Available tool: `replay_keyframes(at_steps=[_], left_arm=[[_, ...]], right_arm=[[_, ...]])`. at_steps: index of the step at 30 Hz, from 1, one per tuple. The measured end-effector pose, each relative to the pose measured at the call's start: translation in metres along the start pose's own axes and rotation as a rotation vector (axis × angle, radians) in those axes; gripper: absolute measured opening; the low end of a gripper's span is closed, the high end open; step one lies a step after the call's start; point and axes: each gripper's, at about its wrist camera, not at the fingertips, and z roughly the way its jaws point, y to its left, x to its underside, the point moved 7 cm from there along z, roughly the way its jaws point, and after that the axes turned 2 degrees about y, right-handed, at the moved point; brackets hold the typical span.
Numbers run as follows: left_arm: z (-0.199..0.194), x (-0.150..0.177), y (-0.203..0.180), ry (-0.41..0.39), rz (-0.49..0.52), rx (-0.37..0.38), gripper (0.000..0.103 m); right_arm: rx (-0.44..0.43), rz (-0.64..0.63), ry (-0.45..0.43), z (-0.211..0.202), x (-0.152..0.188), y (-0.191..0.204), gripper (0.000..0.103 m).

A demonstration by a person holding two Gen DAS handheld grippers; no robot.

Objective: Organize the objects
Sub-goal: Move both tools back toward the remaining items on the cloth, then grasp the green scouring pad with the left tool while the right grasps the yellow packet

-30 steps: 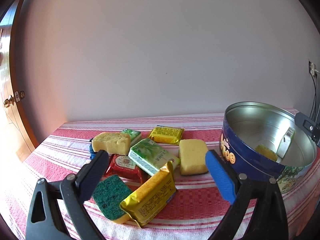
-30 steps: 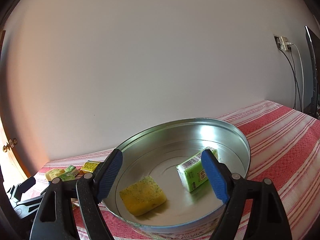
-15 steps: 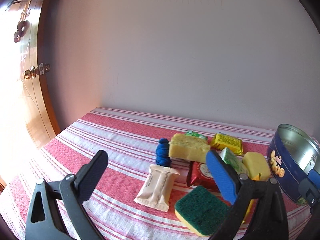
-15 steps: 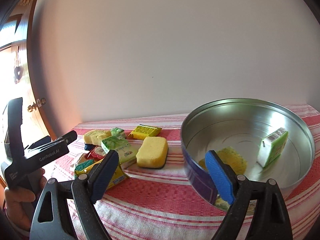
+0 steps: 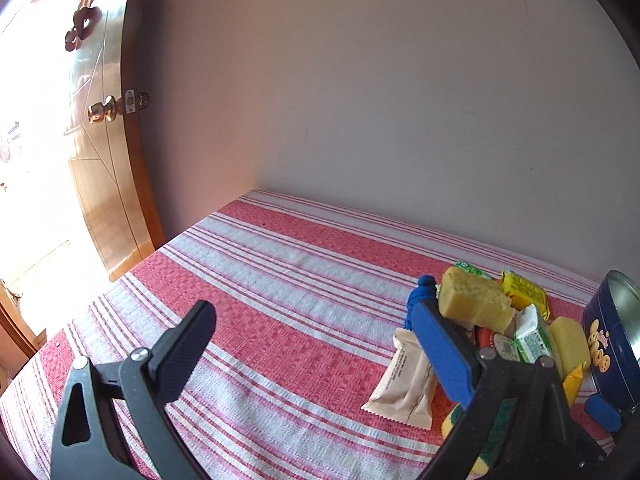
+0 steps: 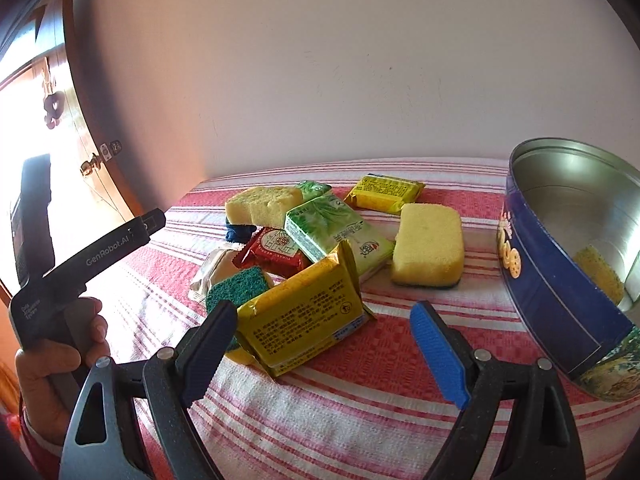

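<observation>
Striped red-and-white tablecloth [image 6: 360, 420] carrying a heap of loose items beside one round blue tin [image 6: 560, 292], which stands at the right with its open mouth tipped toward the camera. Inside the tin: one speckled yellow sponge [image 6: 598, 272] lying against the silver wall; anything else in it is hidden by the rim. In the heap, counted from the right wrist view: two yellow packets, the large one [image 6: 304, 316] nearest and propped over the green-topped scouring sponge [image 6: 238, 286], the small one [image 6: 384, 192] at the back; one large green packet [image 6: 340, 232] across the middle, and one small green packet [image 6: 314, 190] behind it; one red packet [image 6: 274, 250]; one beige wrapper [image 6: 214, 268], mostly covered by the scouring sponge; one plain yellow sponge [image 6: 428, 248] lying apart, between heap and tin; one speckled yellow sponge block [image 6: 262, 202] at the far left; one dark blue item [image 6: 238, 234] beneath it, too hidden to identify. Right gripper [image 6: 320, 344]: jaws spread wide, empty, the large yellow packet lying between its fingers and partly behind the black one. Left gripper [image 5: 316, 352]: jaws spread wide, empty, over bare cloth left of the heap, its blue finger blocking part of the beige wrapper [image 5: 404, 384] and the pile. Left hand [image 6: 52, 364] grips the tool's handle. Wooden door [image 5: 100, 152] with brass knob at far left; plain wall [image 5: 380, 100] behind.
</observation>
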Motion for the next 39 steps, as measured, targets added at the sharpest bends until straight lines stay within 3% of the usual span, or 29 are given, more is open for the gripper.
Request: replay_keyframes(at_steps=[5,8,13,17,26,33,34,36,38,39], left_arm=[[0.002,0.000,0.002,0.008,-0.011,-0.001,0.100],[0.003,0.002,0.003,0.013,-0.011,0.002,0.100],[0.003,0.002,0.000,0.011,0.001,0.004,0.100],[0.002,0.002,-0.003,0.012,0.007,0.016,0.100],[-0.002,0.004,-0.014,-0.003,0.042,0.053,0.100],[-0.006,0.008,-0.030,0.012,0.052,0.150,0.100],[-0.006,0.010,-0.032,0.019,0.056,0.165,0.100],[-0.007,0.012,-0.038,0.022,0.072,0.185,0.100],[-0.008,0.014,-0.045,0.020,0.091,0.195,0.100],[-0.009,0.016,-0.049,0.021,0.102,0.198,0.100]], right_arm=[[-0.004,0.037,0.059,0.024,-0.003,0.012,0.090],[0.048,0.051,0.113,0.034,0.003,0.008,0.090],[0.039,0.057,0.152,0.028,0.009,-0.008,0.092],[0.083,0.041,0.176,0.023,0.013,-0.022,0.096],[0.066,-0.150,0.234,0.014,0.030,-0.010,0.096],[0.102,-0.240,0.255,0.026,0.027,-0.003,0.097],[0.101,-0.243,0.251,0.024,0.026,-0.005,0.095],[0.118,-0.258,0.239,0.020,0.024,-0.009,0.074],[0.127,-0.265,0.239,0.017,0.022,-0.015,0.060],[0.116,-0.264,0.242,0.015,0.021,-0.017,0.057]])
